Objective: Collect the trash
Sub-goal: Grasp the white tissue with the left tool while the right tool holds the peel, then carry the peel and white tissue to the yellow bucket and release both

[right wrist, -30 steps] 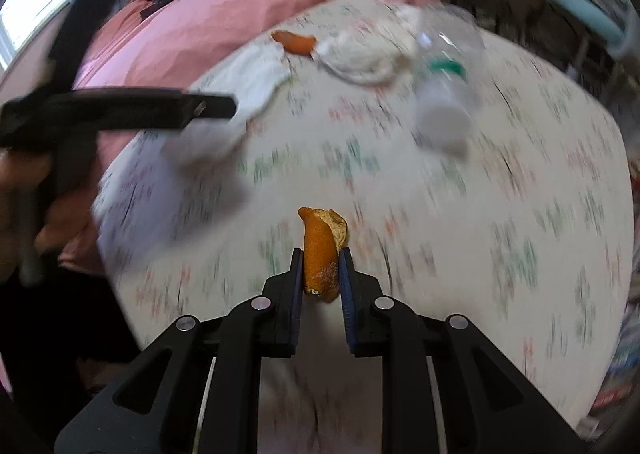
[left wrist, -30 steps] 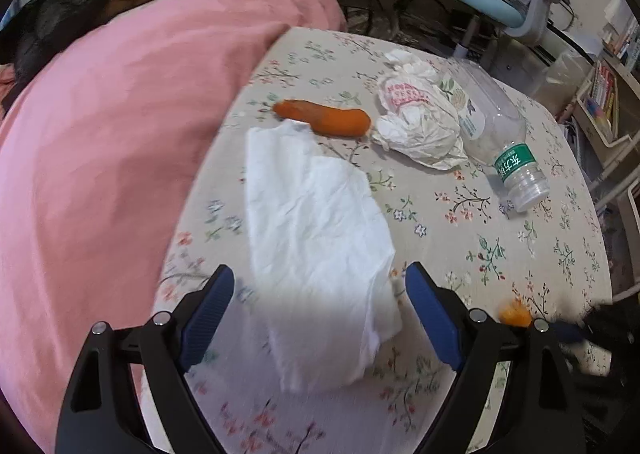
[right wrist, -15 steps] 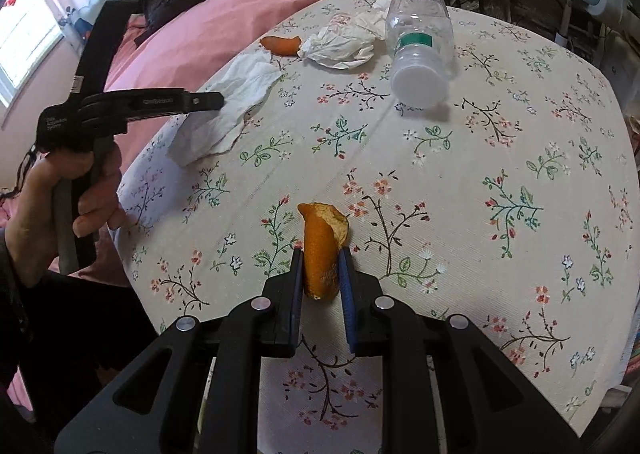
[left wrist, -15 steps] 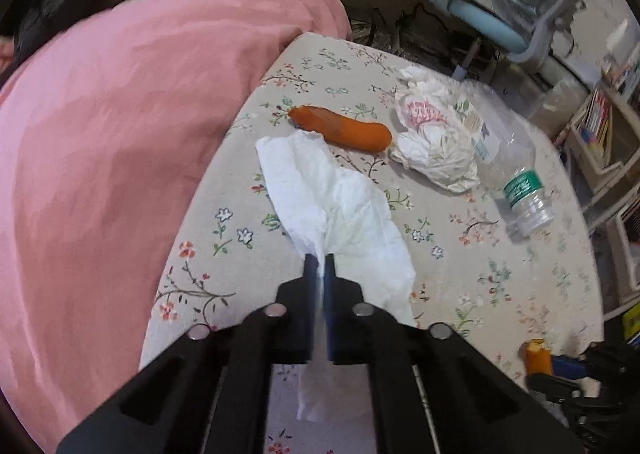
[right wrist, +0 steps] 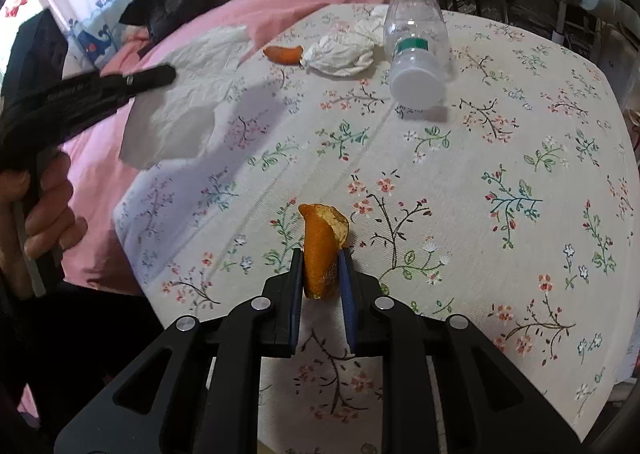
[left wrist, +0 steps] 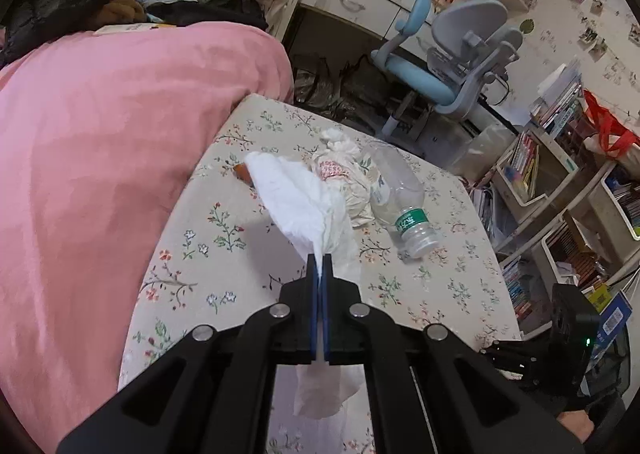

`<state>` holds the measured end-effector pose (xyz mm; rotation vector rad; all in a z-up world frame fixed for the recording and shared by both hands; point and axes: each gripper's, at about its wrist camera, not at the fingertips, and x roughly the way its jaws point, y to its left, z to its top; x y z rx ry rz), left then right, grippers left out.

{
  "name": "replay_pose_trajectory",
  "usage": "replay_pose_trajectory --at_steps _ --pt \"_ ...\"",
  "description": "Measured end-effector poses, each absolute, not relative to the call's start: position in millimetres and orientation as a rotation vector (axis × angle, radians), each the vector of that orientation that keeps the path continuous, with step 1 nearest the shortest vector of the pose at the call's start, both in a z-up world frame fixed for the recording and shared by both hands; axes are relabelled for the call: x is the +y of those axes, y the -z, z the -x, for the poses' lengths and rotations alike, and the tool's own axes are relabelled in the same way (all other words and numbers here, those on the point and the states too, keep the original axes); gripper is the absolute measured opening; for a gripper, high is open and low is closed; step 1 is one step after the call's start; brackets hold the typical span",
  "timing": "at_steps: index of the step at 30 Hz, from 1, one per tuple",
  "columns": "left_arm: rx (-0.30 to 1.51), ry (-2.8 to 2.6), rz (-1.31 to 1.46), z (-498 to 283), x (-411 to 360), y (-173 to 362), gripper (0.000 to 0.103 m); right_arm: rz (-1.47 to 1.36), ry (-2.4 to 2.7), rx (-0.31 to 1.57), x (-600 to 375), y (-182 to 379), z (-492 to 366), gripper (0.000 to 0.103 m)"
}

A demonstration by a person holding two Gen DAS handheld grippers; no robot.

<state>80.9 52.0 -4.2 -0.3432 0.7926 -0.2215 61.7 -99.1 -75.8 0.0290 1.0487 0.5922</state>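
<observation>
- Your left claw (left wrist: 320, 266) is clamped on the white tissue (left wrist: 296, 201); its jaws have just come together from wide apart, and the sheet is pinched flat between the blue pads.
- The tissue is off the surface (left wrist: 440, 294): most of it rises in front of the fingers and a loose tail hangs beneath them. From the right wrist view, it hangs from the left claw (right wrist: 168, 71) above the surface's near-left edge and casts a shadow on the floral cloth.
- Your right claw (right wrist: 322, 274) is clamped on an orange peel (right wrist: 320, 250). The curled piece stands upright between the pads, its top sticking out past the fingertips, held above the surface (right wrist: 500, 157).
- Your left hand (right wrist: 44, 213) shows at the left edge of the right wrist view, wrapped around the gripper's handle.
- Still lying on the surface: a second orange peel (right wrist: 282, 53) near the far-left edge, a crumpled white wrapper (right wrist: 340, 51) just beside it, and a clear plastic bottle (right wrist: 416, 49) on its side touching or almost touching the wrapper, its white cap toward you.
- In the left wrist view the tissue hides most of that second peel (left wrist: 241, 172); the wrapper (left wrist: 352, 181) with red print and the bottle (left wrist: 400, 201) with its green label sit behind it.
- A pink blanket (left wrist: 100, 157) covers the bed along the surface's left side.
</observation>
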Motion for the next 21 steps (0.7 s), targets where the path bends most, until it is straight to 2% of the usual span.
replay_pose_trajectory --at_steps 8,14,21 --pt "0.788 0.256 0.289 -49.5 28.8 1.5 0.002 -0.121 -0.623 0.998 -101.4 59.2 -29.1 0.017" --pt "0.793 0.294 0.260 -24.9 16.8 3.2 0.002 -0.121 -0.662 0.976 -96.4 45.1 25.7 0.017" --pt "0.821 0.352 0.225 2.0 1.1 10.9 0.002 -0.115 -0.713 1.065 -87.5 61.2 104.4 0.017"
